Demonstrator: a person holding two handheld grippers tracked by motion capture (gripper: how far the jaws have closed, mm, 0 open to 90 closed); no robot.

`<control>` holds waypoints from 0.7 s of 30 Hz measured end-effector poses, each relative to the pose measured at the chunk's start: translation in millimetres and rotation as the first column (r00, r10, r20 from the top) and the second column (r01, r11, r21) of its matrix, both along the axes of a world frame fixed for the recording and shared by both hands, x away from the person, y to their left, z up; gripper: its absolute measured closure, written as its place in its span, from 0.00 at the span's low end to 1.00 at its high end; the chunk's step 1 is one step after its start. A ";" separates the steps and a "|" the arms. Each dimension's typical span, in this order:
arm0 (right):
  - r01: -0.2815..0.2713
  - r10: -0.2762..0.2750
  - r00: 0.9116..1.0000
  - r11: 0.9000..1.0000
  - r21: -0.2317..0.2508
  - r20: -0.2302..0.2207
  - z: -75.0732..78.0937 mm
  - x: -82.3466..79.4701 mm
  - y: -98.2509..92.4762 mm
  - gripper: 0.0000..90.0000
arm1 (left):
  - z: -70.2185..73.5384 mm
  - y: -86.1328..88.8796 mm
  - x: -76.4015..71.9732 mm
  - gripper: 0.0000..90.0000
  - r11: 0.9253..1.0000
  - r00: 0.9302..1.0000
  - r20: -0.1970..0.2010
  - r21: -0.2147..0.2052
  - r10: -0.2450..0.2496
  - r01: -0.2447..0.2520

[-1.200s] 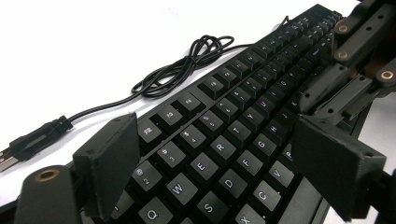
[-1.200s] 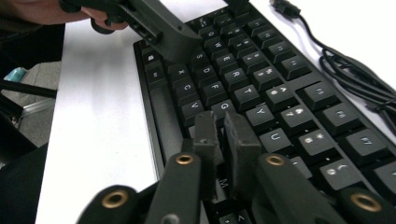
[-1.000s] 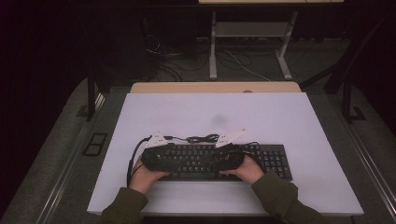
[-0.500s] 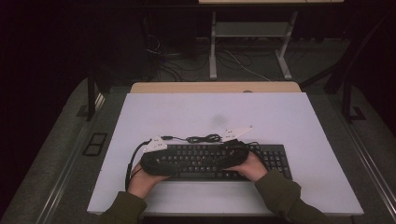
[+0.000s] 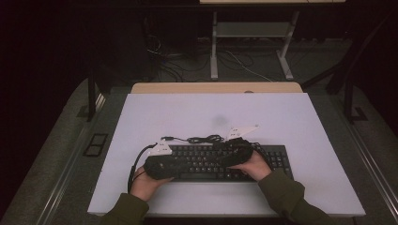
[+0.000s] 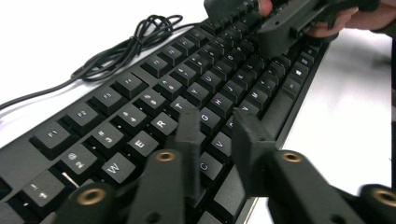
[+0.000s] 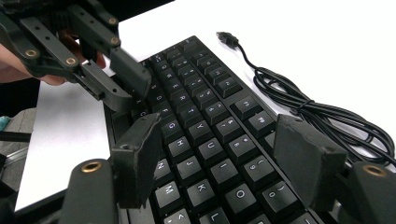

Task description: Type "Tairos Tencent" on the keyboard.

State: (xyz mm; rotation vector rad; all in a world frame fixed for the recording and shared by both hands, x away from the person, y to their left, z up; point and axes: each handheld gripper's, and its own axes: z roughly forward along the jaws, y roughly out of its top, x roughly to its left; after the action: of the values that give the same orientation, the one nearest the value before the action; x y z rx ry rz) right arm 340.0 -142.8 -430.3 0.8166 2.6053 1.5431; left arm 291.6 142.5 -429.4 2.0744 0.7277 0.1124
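Dark floor and a second desk's legs lie beyond the white table (image 5: 187, 112), which I see from the high view.

1. Keyboard (image 5: 206, 161): black, lying flat near the table's front edge, long side parallel to that edge, slightly right of centre. Both my grippers are over it.
2. Cable (image 5: 202, 139): black, bunched loosely on the table just behind the keyboard's rear edge. In the right gripper view its plug (image 7: 227, 37) lies free on the table.
3. Left gripper (image 6: 215, 122): over the keyboard's left half, tips above the lower letter rows near the front edge. Its jaws have just been closing and now stand with a narrow gap. Nothing is between them; I cannot tell whether the tips touch the keys.
4. Right gripper (image 7: 224, 149): over the keyboard's middle-right part. Its jaws have just been opening and stand wide apart above the letter keys, with nothing gripped.
5. Hands: left hand (image 5: 145, 180) and right hand (image 5: 256, 165) each hold a gripper at the keyboard's front edge.
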 end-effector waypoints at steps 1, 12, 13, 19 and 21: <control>0.000 0.000 1.000 1.000 0.001 -0.001 0.1 0.1 -0.4 0.35 | -0.6 -0.3 0.3 0.87 1.000 1.000 0.001 0.010 -0.003 0.003; 0.006 -0.006 1.000 1.000 0.003 0.001 0.0 0.1 -1.0 0.34 | -4.2 -1.6 2.1 0.99 0.999 0.999 -0.029 0.040 -0.018 0.019; 0.006 -0.006 1.000 1.000 0.003 0.001 0.0 0.1 -1.0 0.34 | -4.9 -2.0 2.3 0.99 0.999 0.999 -0.030 0.049 -0.017 0.018; 0.007 -0.007 1.000 1.000 0.001 0.000 -0.2 0.2 -1.3 0.34 | -6.9 -3.3 3.0 0.99 0.998 0.999 -0.032 0.063 -0.029 0.031; 0.009 -0.009 1.000 1.000 0.001 -0.002 -0.1 0.1 -1.4 0.34 | -7.1 -3.5 2.7 0.99 0.998 0.999 -0.034 0.063 -0.028 0.030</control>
State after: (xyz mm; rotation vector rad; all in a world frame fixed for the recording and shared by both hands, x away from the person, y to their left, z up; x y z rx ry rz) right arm 340.1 -144.2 -430.4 0.8287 2.5986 1.5426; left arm 294.3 139.0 -436.5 2.1513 0.7220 0.0860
